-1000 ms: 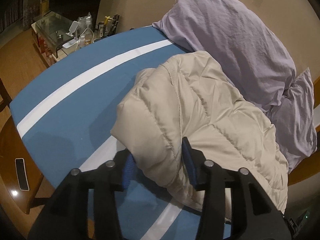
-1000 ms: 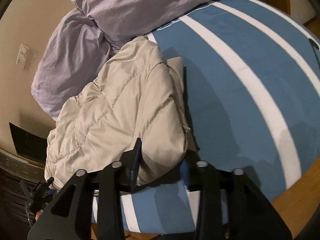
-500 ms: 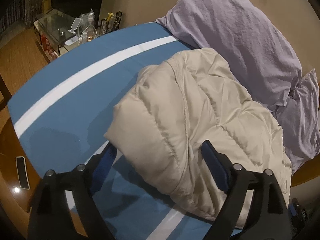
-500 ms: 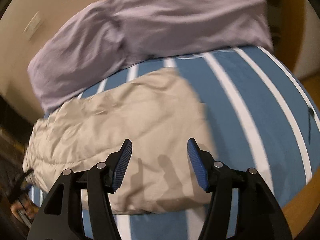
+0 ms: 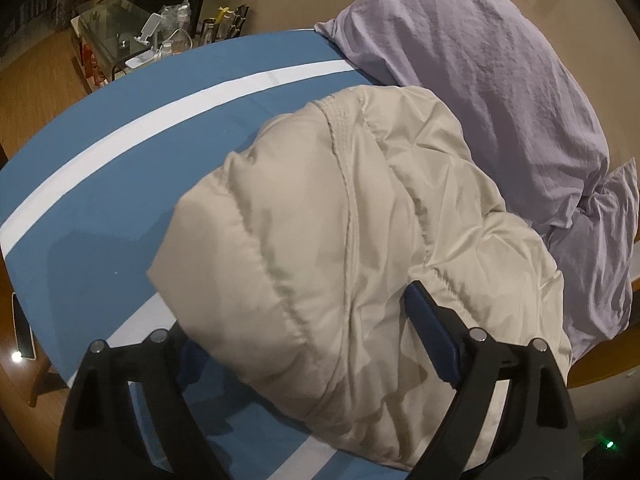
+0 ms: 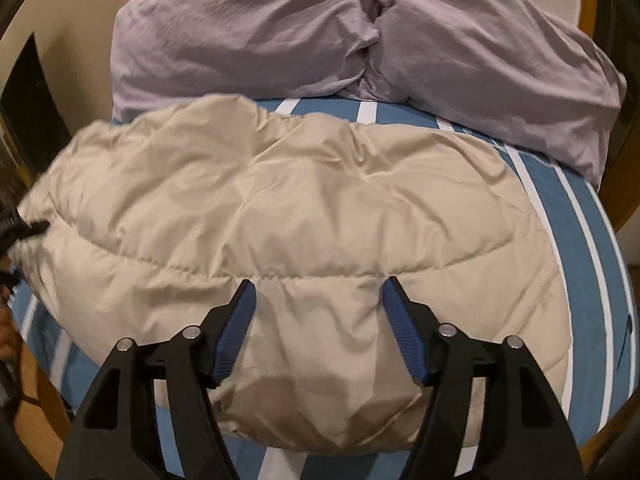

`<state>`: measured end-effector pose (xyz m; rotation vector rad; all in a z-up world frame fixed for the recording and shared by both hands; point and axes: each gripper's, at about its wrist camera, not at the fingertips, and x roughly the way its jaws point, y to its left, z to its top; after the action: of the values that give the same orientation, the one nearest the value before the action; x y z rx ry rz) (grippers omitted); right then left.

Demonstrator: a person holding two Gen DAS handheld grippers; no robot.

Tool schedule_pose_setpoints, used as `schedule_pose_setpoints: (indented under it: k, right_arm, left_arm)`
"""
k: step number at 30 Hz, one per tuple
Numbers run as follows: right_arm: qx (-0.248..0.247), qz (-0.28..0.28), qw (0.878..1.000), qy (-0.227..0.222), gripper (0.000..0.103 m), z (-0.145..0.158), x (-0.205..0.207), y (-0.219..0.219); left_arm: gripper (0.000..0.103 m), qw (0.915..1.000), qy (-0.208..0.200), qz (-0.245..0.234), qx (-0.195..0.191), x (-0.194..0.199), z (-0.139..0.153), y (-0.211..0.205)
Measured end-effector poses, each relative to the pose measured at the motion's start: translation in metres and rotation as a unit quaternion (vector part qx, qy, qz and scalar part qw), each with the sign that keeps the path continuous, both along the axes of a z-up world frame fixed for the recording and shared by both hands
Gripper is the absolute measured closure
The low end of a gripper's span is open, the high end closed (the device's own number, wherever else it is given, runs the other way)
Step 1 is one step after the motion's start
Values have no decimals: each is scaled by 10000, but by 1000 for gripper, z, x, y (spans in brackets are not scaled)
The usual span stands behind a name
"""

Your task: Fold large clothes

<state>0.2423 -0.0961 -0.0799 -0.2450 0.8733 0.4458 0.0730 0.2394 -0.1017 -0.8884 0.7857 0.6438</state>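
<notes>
A beige quilted puffer jacket lies folded in a thick bundle on the blue bed sheet with white stripes. My left gripper is open wide, with the jacket's near fold bulging between its blue pads without being pressed. Its left finger is partly hidden under the fabric. In the right wrist view the same jacket spreads across the bed. My right gripper hovers just over its near part, jaws opening, pads clear of the cloth.
Two lilac pillows lie against the wall beyond the jacket. A glass side table with bottles stands past the bed's far corner. A phone lies on wood at the left. A hand shows at the bed's left edge.
Both grippers were shut on the jacket's near edge and have let it go. The left opened wide in place. The right rolled and swung sideways, and now faces the pillows.
</notes>
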Motion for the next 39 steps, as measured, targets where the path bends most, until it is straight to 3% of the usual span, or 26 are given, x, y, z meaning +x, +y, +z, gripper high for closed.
schedule_pose_setpoints:
  k: [5, 13, 22, 27, 32, 39]
  right_arm:
    - [-214, 28, 9996, -156, 26, -16, -5, 5]
    - [-321, 92, 9982, -491, 24, -31, -8, 10]
    - [-413, 132, 9981, -448, 24, -32, -8, 10]
    - [-451, 122, 9980, -418, 24, -32, -7, 10]
    - [-473, 140, 9980, -396, 24, -32, -6, 9]
    - [-398, 205, 9986, -295, 24, -27, -5, 4]
  left_arm:
    - [20, 9999, -52, 156, -31, 4, -1, -1]
    - [64, 9989, -451, 94, 55, 2, 16, -1]
    - [74, 9929, -1119, -349, 208, 13, 59, -18]
    - [74, 9805, -1681, -929, 415, 28, 99, -47]
    - [74, 9627, -2086, -1629, 562, 48, 134, -87]
    - [74, 9412, -2278, -2414, 633, 77, 157, -141]
